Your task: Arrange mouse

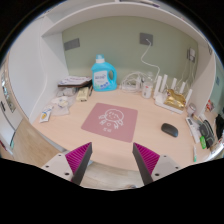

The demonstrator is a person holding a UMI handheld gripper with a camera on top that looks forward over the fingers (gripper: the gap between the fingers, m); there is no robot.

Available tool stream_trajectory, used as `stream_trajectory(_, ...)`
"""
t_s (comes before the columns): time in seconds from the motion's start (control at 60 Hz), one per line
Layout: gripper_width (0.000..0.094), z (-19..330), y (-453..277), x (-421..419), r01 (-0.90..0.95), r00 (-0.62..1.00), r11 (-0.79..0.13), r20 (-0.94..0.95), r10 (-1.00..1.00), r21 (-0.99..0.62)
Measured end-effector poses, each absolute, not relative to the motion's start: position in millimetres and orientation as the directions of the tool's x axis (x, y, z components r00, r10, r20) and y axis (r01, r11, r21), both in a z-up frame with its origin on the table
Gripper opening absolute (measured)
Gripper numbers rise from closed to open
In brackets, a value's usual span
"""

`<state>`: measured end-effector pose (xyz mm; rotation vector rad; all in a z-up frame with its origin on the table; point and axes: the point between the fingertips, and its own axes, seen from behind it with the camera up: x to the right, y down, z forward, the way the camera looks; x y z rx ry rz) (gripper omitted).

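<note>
A small dark mouse (169, 129) lies on the light wooden desk (70, 130), to the right of a pink mouse pad (109, 120) with a white drawing on it. My gripper (112, 157) hovers above the desk's near edge, well short of both. Its two fingers (78, 157), with magenta pads, stand wide apart with nothing between them. The mouse is ahead and to the right of the right finger.
A blue detergent bottle (102, 73) stands at the back by the green wall. White bottles and a golden object (175, 98) crowd the back right. Papers and small items (62, 100) lie at the left. Dark items (205, 133) sit at the right edge.
</note>
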<state>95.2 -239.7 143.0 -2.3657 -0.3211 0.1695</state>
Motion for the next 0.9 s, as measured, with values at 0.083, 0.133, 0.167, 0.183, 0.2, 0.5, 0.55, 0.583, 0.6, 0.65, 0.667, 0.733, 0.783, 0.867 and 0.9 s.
stream_trajectory(0.083,0.0838,103.7,-232.7,147.8,0.185,0.968,-0.714,0.002,0.249,-0.676)
stream_trajectory(0.133,0.0842,85.6,-221.8,181.2,0.186,0.973,-0.706,0.028,0.229,-0.683)
stream_trajectory(0.167,0.0841,74.5,-212.9,203.9,0.190,0.975,-0.700,0.049,0.216,-0.689)
stream_trajectory(0.183,0.0841,69.4,-207.7,214.8,0.192,0.976,-0.696,0.058,0.211,-0.692)
stream_trajectory(0.2,0.0841,64.3,-202.1,225.4,0.193,0.976,-0.691,0.067,0.205,-0.696)
stream_trajectory(0.5,0.0832,2.1,-86.0,357.9,0.188,0.982,-0.639,0.146,0.119,-0.746)
stream_trajectory(0.55,0.0833,-4.7,-71.0,367.3,0.198,0.980,-0.638,0.153,0.126,-0.744)
stream_trajectory(0.583,0.0839,-8.7,-62.8,371.1,0.200,0.980,-0.639,0.149,0.133,-0.743)
stream_trajectory(0.6,0.0839,-8.2,-58.2,369.9,0.196,0.980,-0.634,0.138,0.141,-0.748)
stream_trajectory(0.65,0.0842,-7.8,-46.1,370.0,0.187,0.981,-0.626,0.116,0.153,-0.757)
stream_trajectory(0.667,0.0841,-8.5,-42.5,370.6,0.187,0.981,-0.626,0.112,0.158,-0.757)
stream_trajectory(0.733,0.0841,-9.4,-27.0,375.1,0.190,0.980,-0.618,0.110,0.166,-0.763)
stream_trajectory(0.783,0.0839,-9.6,-16.8,376.8,0.181,0.981,-0.614,0.099,0.165,-0.768)
stream_trajectory(0.867,0.0836,-11.6,-2.7,380.3,0.145,0.986,-0.617,0.064,0.152,-0.773)
stream_trajectory(0.9,0.0812,-12.7,1.6,380.6,0.128,0.988,-0.620,0.045,0.147,-0.774)
